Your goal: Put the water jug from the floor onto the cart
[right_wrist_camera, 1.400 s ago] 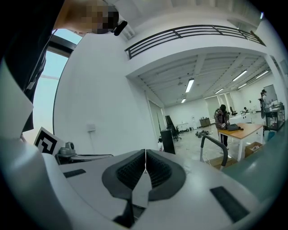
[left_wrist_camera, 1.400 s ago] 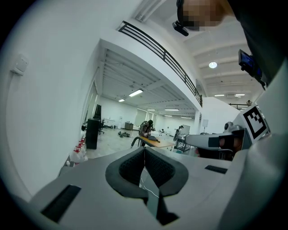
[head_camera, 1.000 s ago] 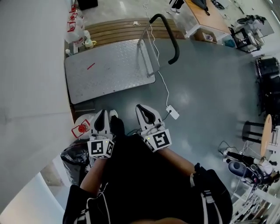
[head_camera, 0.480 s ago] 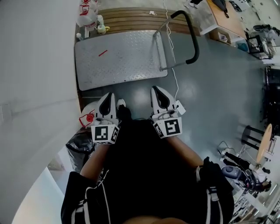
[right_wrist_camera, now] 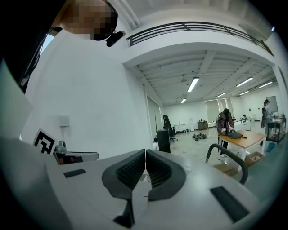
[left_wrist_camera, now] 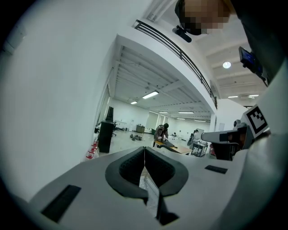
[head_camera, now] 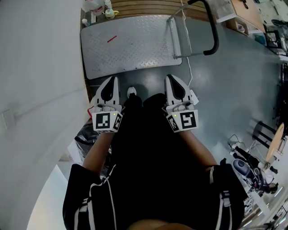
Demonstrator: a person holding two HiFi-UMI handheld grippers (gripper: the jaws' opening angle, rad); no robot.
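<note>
The cart's grey diamond-plate deck (head_camera: pixel 130 45) lies on the floor just ahead, its black handle (head_camera: pixel 212 31) rising at the right. My left gripper (head_camera: pixel 113 81) and right gripper (head_camera: pixel 172 80) are held side by side close to the deck's near edge, both shut with nothing between the jaws. In the left gripper view the left gripper (left_wrist_camera: pixel 144 150) has its pads pressed together, and the right gripper (right_wrist_camera: pixel 145 155) looks the same in the right gripper view. Only a sliver of white and red of the water jug (head_camera: pixel 90 110) shows by the wall, under my left gripper.
A white wall (head_camera: pixel 40 67) runs along the left. Clear bottles (head_camera: pixel 93 5) stand at the deck's far left corner on a wooden pallet. A dark bag (head_camera: pixel 84 135) sits by the wall behind the jug. A white cable (head_camera: pixel 188 67) trails past the handle. Furniture crowds the right edge.
Both grippers have travelled forward toward the cart, which now sits closer to them. The jug, plainly seen beside the left gripper before, is now mostly covered by it. Jaws stayed shut.
</note>
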